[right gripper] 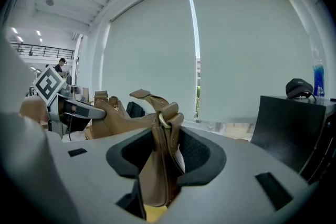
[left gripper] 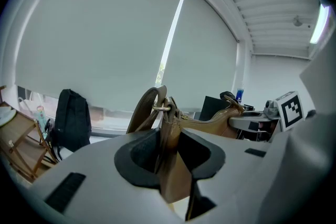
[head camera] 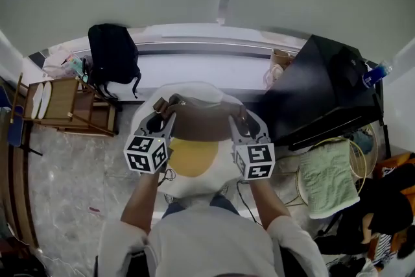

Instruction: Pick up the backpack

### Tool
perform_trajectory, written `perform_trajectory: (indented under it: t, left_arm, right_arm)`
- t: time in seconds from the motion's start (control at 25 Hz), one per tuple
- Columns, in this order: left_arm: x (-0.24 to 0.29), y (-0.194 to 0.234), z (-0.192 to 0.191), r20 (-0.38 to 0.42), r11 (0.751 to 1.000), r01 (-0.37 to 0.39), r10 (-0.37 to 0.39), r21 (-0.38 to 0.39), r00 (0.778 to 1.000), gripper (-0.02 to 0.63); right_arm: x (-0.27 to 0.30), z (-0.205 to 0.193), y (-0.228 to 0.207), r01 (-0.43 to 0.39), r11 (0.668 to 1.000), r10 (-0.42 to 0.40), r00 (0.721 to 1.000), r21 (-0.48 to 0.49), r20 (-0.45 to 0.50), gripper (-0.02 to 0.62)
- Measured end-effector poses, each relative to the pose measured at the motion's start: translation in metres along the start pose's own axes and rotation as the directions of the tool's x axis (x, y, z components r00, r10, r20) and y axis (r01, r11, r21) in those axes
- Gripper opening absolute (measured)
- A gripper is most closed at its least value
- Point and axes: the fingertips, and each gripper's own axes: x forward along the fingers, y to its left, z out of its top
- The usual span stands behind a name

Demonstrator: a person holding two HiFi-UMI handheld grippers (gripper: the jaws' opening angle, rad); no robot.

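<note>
Left gripper view: jaws of left gripper (left gripper: 169, 157) clenched on one end of tan backpack (left gripper: 173, 128), just under its strap ring. Right gripper view: same w/ right gripper (right gripper: 163, 160), jaws pinching the backpack's other end. Head view: backpack stretched btwn both grippers, over round white counter (head camera: 194, 89). Further out: black backpack (head camera: 113, 54) upright on window sill (head camera: 214, 48) at left, wooden rack (head camera: 65, 104) below it, black case (head camera: 324, 91) at right.
</note>
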Motion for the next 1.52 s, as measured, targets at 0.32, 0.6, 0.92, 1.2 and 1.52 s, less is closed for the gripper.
perform_trajectory:
  t: [0.32, 0.6, 0.92, 1.2, 1.52]
  left_arm:
    - [-0.018, -0.014, 0.017, 0.012, 1.0, 0.007, -0.007, 0.022, 1.0, 0.117]
    - [-0.032, -0.026, 0.024, 0.022, 0.999, 0.016, -0.017, 0.04, 1.0, 0.117]
    - [-0.048, -0.042, 0.031, 0.056, 0.997, 0.03, -0.033, 0.065, 0.998, 0.117]
    - [-0.06, -0.045, 0.039, 0.083, 0.997, 0.023, -0.029, 0.078, 0.996, 0.117]
    - [-0.063, -0.041, 0.046, 0.099, 0.997, 0.02, -0.028, 0.081, 0.995, 0.117]
  right_arm:
    - [-0.021, 0.019, 0.003, 0.014, 1.0, -0.014, 1.0, -0.003, 0.022, 0.173]
    - [-0.038, 0.026, 0.006, 0.008, 1.0, -0.009, 0.999, 0.005, 0.05, 0.173]
    - [-0.059, 0.034, 0.007, 0.021, 1.0, -0.022, 0.996, 0.011, 0.091, 0.173]
    - [-0.067, 0.042, 0.012, 0.007, 1.0, -0.01, 0.993, 0.023, 0.119, 0.173]
    - [-0.064, 0.047, 0.015, 0.0, 1.0, -0.004, 0.991, 0.026, 0.131, 0.173]
